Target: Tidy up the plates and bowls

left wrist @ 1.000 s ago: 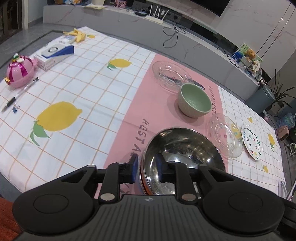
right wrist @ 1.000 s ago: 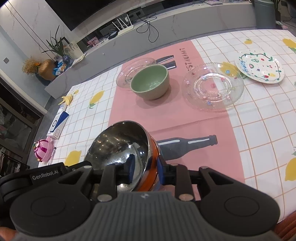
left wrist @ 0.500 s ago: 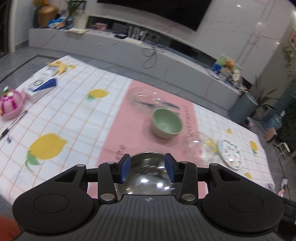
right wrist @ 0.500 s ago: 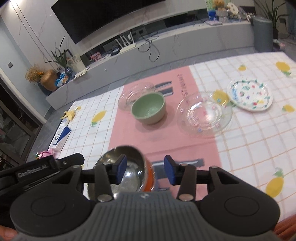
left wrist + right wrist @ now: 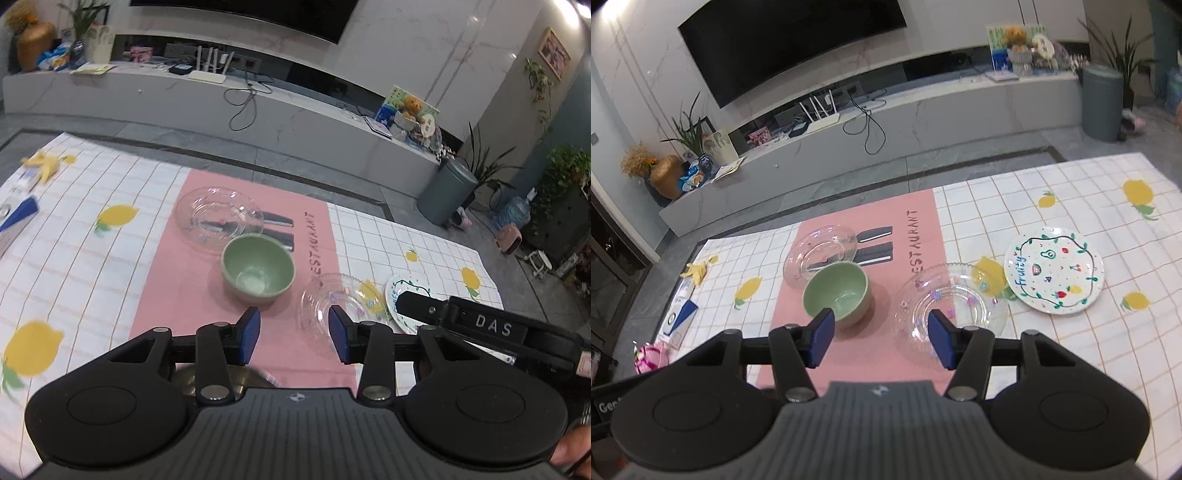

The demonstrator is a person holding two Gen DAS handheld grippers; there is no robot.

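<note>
Left gripper [image 5: 293, 334]: blue pads apart, nothing between them, held above the pink runner [image 5: 177, 295]. Just below the pads, at the bottom centre of the left wrist view, a sliver of the steel bowl [image 5: 221, 376] shows behind the gripper body; mostly hidden, so its exact seat on the cloth cannot be told.

Right gripper [image 5: 881, 339]: jaws opening, gap empty, over the runner's near end.

Green bowl [image 5: 836, 293]: upright, centre of the right wrist view, on the runner, its far rim overlapping the view of a clear glass plate [image 5: 820, 254] behind it. Touching or merely close: cannot tell.

2nd clear glass plate [image 5: 951, 308], with small coloured flecks, right of the green bowl, straddling the runner edge and the checked lemon tablecloth [image 5: 1071, 354].

Painted plate [image 5: 1054, 269], lettered "Fruity", farther right on the tablecloth, just beside the 2nd glass plate.

Left edge of the right wrist view: banana peel [image 5: 694, 271], blue-and-white box [image 5: 679, 317], pink toy [image 5: 650, 356].
</note>
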